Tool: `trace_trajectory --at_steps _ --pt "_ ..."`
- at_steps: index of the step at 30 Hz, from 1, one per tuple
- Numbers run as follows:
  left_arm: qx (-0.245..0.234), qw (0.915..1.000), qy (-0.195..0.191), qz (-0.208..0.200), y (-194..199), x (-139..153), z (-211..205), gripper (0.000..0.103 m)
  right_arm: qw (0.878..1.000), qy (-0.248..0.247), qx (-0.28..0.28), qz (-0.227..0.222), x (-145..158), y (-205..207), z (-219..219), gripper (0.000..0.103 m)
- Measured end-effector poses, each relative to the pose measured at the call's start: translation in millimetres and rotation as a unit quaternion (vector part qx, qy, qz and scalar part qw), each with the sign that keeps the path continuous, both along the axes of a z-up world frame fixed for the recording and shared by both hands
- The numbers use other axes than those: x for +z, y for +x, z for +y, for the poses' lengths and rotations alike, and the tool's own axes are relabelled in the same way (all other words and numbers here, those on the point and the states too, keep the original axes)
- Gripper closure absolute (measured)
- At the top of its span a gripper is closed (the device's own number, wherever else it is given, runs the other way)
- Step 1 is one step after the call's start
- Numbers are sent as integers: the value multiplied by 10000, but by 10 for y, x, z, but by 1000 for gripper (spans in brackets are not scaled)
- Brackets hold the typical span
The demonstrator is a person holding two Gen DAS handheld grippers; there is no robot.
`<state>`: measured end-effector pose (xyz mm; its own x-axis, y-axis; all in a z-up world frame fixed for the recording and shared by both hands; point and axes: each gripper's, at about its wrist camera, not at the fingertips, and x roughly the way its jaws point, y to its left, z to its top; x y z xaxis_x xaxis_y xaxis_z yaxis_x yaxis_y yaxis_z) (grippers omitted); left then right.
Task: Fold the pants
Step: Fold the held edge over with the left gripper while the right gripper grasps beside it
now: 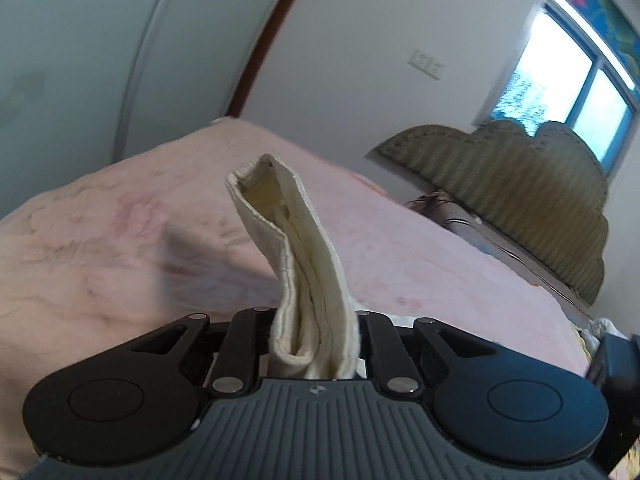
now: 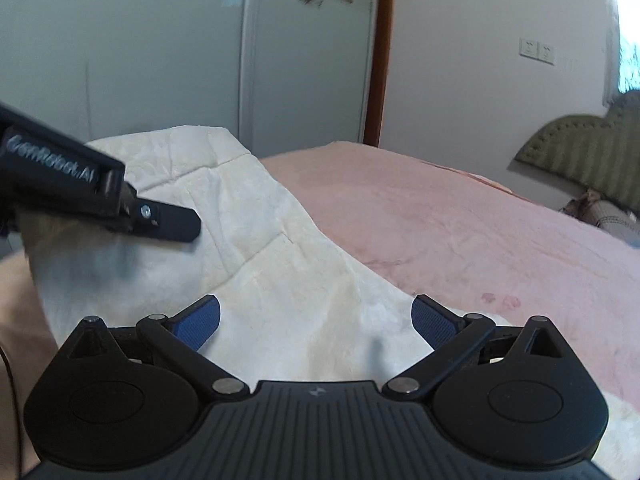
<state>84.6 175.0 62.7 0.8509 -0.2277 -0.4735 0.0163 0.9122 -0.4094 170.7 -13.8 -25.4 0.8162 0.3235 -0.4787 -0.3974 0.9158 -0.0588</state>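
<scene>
The pants are cream-white. In the left wrist view my left gripper is shut on a bunched fold of the pants, which sticks up between its black fingers above the pink bed. In the right wrist view the pants hang as a raised sheet, lifted at the left by the left gripper. My right gripper is open, its blue pads apart with the pants fabric lying between and beneath them.
A pink bedspread covers the bed. An olive padded headboard stands at the right. White wardrobe doors and a wall with sockets are behind. A window is at the far right.
</scene>
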Motion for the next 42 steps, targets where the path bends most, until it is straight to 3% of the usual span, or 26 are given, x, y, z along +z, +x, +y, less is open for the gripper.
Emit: trace_trajectory --at_steps 3,13,23,29,34,42 --pt "-134 9993 257 -227 -92 70 -283 87 9984 537 137 -68 90 -118 -158 0" --pt "-1032 9908 523 -701 -279 234 -1145 82 9947 714 -340 -658 262 -611 -941 0" --pt "-1949 9704 1115 -894 -336 130 -2279 77 9891 788 -864 -899 190 -787 -1797 0" --pt "-2406 9575 1266 -963 -379 -25 -2803 76 9851 946 -1136 -878 137 -886 -2297 0" --pt "-2642 9499 1343 -992 -424 -182 -3198 75 9829 686 -1404 -975 77 -975 -2575 0" --pt "-2733 9478 1293 -1017 -377 -351 -3571 71 9824 151 -1476 -1133 -36 -982 -2848 0"
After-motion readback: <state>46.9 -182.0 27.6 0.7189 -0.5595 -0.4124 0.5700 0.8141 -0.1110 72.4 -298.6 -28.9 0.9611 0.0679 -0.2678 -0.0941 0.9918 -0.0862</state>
